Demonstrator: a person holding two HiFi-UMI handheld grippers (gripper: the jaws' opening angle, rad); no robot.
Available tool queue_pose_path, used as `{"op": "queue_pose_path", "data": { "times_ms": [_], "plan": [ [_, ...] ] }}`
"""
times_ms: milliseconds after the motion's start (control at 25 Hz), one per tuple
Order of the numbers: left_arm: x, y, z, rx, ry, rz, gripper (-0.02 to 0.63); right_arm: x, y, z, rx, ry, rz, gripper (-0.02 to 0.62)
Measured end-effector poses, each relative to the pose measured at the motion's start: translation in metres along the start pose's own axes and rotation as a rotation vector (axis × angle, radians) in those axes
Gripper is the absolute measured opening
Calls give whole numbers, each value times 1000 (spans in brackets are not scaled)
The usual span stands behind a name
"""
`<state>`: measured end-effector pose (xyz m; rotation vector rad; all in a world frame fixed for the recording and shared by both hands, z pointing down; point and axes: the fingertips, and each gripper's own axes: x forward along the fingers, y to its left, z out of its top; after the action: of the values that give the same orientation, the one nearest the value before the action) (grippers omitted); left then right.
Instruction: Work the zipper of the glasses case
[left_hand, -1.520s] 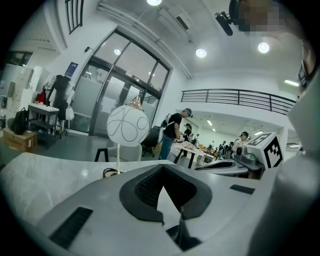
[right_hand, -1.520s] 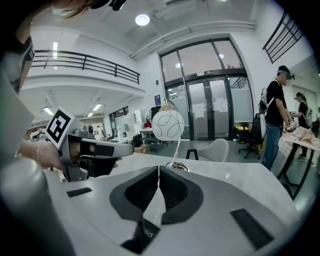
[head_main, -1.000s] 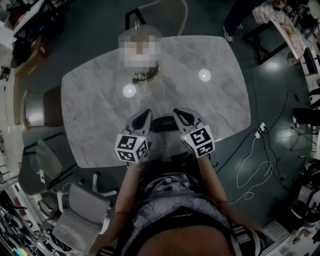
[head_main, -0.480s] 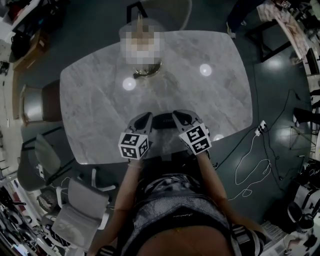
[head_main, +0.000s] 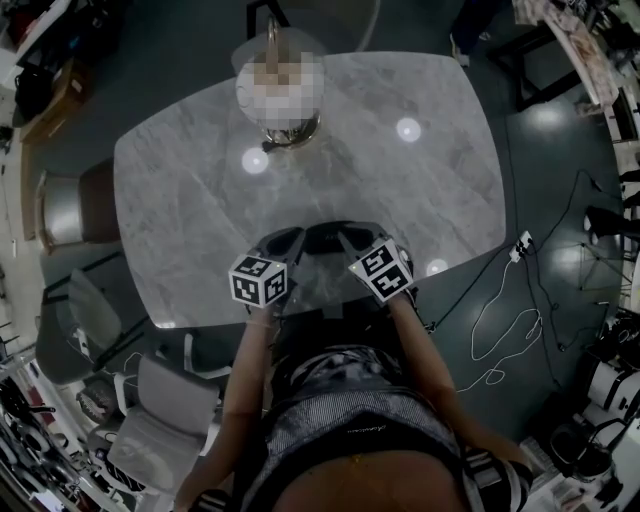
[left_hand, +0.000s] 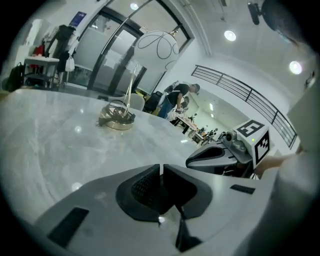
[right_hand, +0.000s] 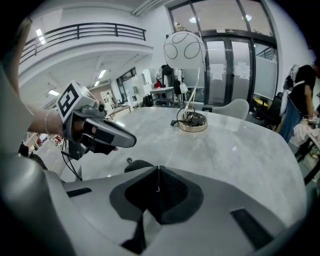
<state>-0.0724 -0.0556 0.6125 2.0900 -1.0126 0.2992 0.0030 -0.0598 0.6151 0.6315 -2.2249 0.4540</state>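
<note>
One glasses case (head_main: 325, 238) lies on the marble table (head_main: 180, 220), at the middle of its near edge. The left gripper (head_main: 288, 240) and right gripper (head_main: 350, 238) flank it closely, each with jaws clenched together on nothing. A lamp (head_main: 292, 132) stands near the far edge.

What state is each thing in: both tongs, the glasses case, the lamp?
left tongs: shut, empty.
right tongs: shut, empty.
glasses case: lying on the table between the two tongs, not gripped; can't tell whether it is zipped.
lamp: upright at the table's far side.
</note>
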Motion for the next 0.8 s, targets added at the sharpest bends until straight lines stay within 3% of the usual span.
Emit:
{"op": "queue_pose_path", "data": {
  "times_ms": [160,280,480,800],
  "plan": [
    [3,-7,-9,-153,56,-204,69,10,4,-18,-24,66,13,61],
    [3,-1,-12,-215,78,-261,111,14,7,-30,-44,100,18,61],
    [11,11,-31,-123,242,-256,244,13,13,-34,-116,105,23,61],
    [34,-3,-64,39,463,-350,279,6,25,-40,-203,102,33,61]
  ]
}}
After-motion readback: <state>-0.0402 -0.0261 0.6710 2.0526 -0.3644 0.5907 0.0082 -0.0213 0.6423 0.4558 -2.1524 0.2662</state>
